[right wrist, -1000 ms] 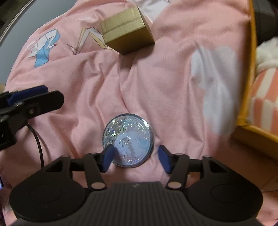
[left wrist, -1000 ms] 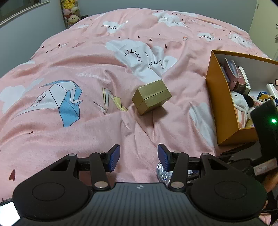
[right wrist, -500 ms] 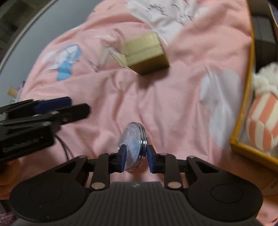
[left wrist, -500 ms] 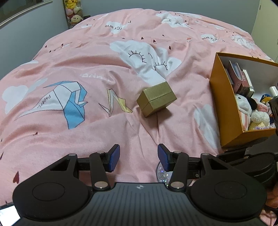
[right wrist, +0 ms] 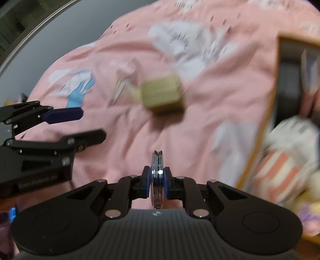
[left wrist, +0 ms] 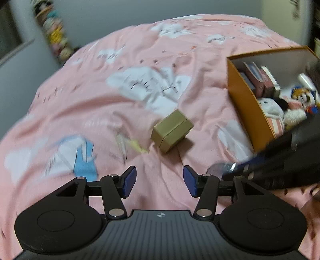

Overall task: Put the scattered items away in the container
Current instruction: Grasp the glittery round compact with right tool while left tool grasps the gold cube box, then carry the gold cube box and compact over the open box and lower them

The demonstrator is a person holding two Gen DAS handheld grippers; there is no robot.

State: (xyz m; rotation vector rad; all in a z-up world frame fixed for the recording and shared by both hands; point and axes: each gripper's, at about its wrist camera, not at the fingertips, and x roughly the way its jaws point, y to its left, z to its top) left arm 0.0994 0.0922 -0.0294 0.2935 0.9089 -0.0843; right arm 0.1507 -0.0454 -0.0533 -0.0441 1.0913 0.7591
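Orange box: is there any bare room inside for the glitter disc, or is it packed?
The orange box is crowded: small cartons at the far end, plush toys filling the near end. Bare quilt lies between the box wall and the gold box. The right hand-held gripper grips the disc edge-on.

Pink-quilted bed [left wrist: 84,104] — grey wall [left wrist: 124,12].

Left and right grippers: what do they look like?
Both match: the left gripper and right gripper have matte black ribbed bodies, round side discs, silver pivot screws and blue finger pads. A small white emblem marks each body. Faint lettering shows on the left one's side.
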